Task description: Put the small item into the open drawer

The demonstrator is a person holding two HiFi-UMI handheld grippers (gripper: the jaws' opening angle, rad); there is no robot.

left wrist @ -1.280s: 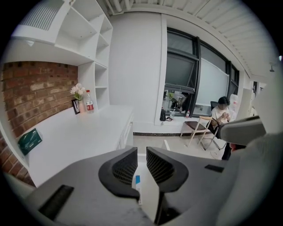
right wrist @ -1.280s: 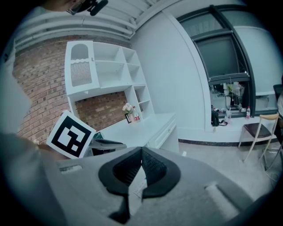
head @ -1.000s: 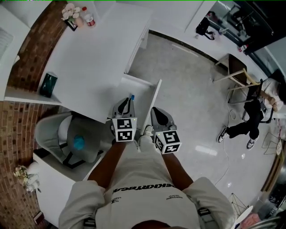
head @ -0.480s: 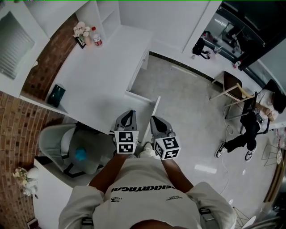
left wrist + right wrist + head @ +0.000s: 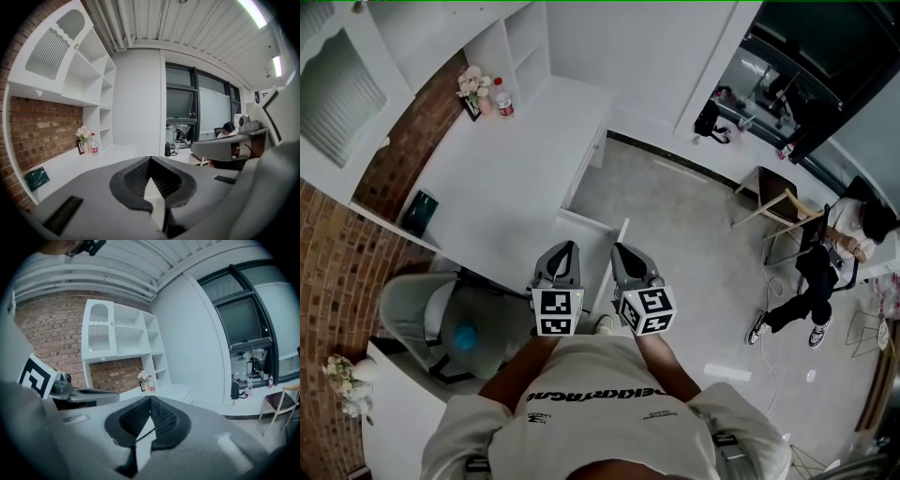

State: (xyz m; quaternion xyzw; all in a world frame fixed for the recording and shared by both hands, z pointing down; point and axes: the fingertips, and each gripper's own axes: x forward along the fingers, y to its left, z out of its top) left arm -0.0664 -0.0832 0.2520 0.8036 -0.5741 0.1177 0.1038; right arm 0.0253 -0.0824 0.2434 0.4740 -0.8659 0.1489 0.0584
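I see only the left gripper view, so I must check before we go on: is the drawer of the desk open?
Observer: Yes. In the head view the drawer stands pulled out from the desk, just ahead of the left claw.
Operator: Is the right claw holding something?
Observer: No. The right gripper view shows the right claw shut, with nothing gripped.
Operator: What is on the person's left side?
Observer: A grey chair stands there, beside the desk.
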